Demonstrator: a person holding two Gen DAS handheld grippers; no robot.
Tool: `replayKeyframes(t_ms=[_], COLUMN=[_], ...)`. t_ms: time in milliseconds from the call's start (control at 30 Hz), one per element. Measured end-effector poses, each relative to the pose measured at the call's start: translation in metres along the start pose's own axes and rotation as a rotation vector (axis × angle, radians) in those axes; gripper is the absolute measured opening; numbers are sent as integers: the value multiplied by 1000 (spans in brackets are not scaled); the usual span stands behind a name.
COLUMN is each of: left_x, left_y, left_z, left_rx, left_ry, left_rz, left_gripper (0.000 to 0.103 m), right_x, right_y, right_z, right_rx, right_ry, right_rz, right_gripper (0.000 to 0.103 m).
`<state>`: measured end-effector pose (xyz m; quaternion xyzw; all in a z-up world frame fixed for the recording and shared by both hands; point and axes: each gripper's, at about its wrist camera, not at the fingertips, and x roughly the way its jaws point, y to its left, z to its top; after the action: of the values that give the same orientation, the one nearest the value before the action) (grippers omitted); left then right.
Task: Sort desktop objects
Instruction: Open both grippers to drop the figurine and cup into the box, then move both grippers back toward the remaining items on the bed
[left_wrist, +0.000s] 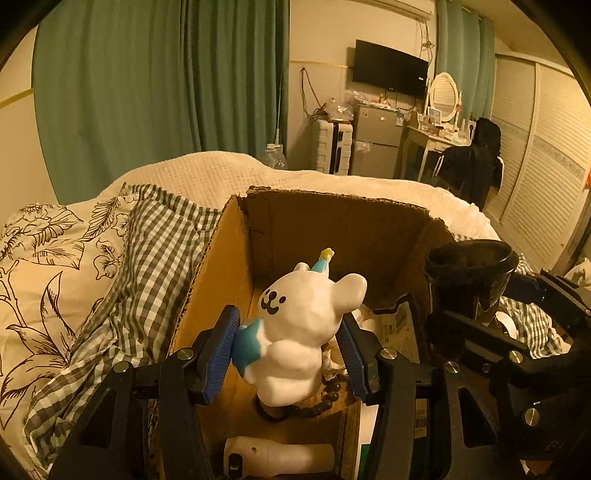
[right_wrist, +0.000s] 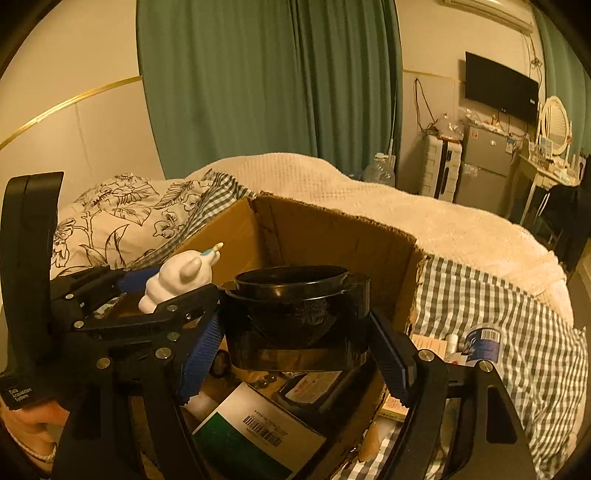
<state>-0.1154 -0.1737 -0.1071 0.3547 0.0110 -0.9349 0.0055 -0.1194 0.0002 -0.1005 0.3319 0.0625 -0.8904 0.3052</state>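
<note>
Both grippers are loaded over the cardboard box (left_wrist: 229, 258): white bear figurine (left_wrist: 303, 325) clamped by the left gripper (left_wrist: 286, 350), black cup (right_wrist: 299, 306) squeezed by the right gripper (right_wrist: 295, 354). Pretty crowded in there, so the bear could easily be knocked by the cup, or dropped onto the beads (left_wrist: 325, 402).

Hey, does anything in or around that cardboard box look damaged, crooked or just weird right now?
The cardboard box has ragged, torn top edges where its flaps seem ripped off. The white bear figurine hangs tilted between the left tongs. The black container in the right tongs looks level. Nothing looks spilled.
</note>
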Motion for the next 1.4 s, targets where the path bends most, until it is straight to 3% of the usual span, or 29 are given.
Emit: replayKeyframes(t_ms=[167,333,1000,1400], left_x=[-7,-19,-103,-126], left_y=[4,8,-37,-78], left_z=[3,7,21,24], left_rx=[-19,-54,-60,-28], left_ry=[-12,-47,-232,-234], left_rz=[25,35,18,32], left_gripper=[72,91,103,103], right_x=[-2,-16,-134,-180], right_y=[0,-1,-29,-55], right_z=[0,1,-2,-16], right_rx=[4,5,9,3], right_ry=[-1,-38,-245,-318], right_rz=[7,-26,-44,-108], right_gripper=[77,88,103,103])
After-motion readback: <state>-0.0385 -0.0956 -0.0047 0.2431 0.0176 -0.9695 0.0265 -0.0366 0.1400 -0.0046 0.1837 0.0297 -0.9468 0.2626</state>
